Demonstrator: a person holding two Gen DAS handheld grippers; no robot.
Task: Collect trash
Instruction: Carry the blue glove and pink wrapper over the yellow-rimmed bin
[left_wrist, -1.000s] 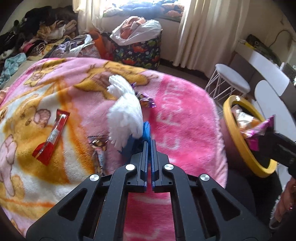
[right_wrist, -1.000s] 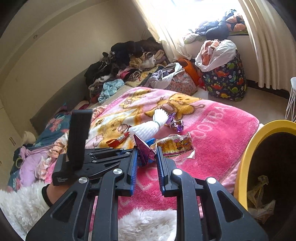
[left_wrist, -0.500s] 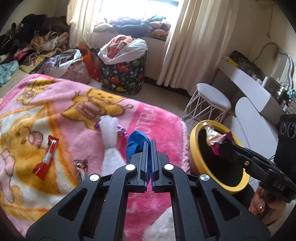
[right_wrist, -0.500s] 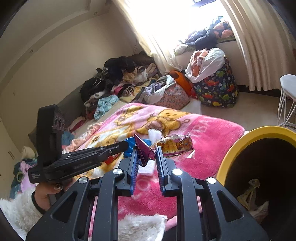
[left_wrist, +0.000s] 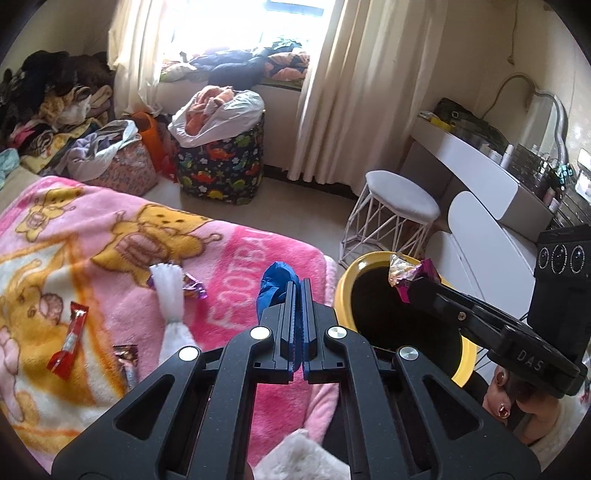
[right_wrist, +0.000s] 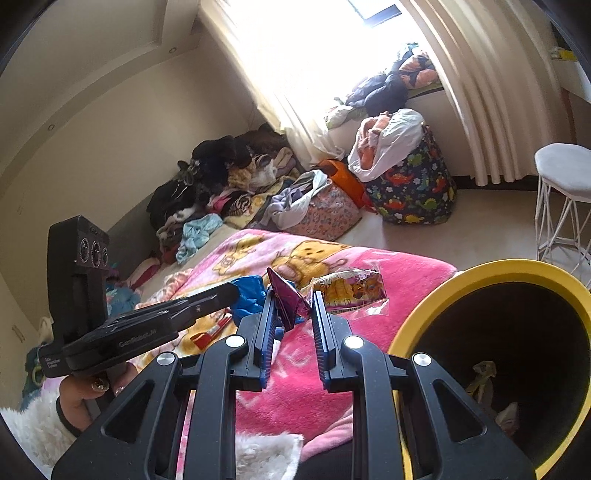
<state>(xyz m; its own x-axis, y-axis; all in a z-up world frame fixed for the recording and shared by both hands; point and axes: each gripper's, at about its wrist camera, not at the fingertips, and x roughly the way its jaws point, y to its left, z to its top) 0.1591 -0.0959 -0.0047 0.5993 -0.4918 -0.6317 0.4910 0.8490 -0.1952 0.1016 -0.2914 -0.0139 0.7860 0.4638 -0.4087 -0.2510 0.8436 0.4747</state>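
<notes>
Fleecy pink blanket, shiny foil wrapper, glossy yellow bin, matt black plastic tool

Pink blanket with yellow bears; yellow-rimmed black bin; blue wad; magenta wrapper; dinosaur-print basket.

Daylight floods thru the blown-out window behind cream pleated curtains; fisheye corners black, edges soft w/ blur.

Bin right of blanket, wrappers on blanket, stool behind bin
</notes>
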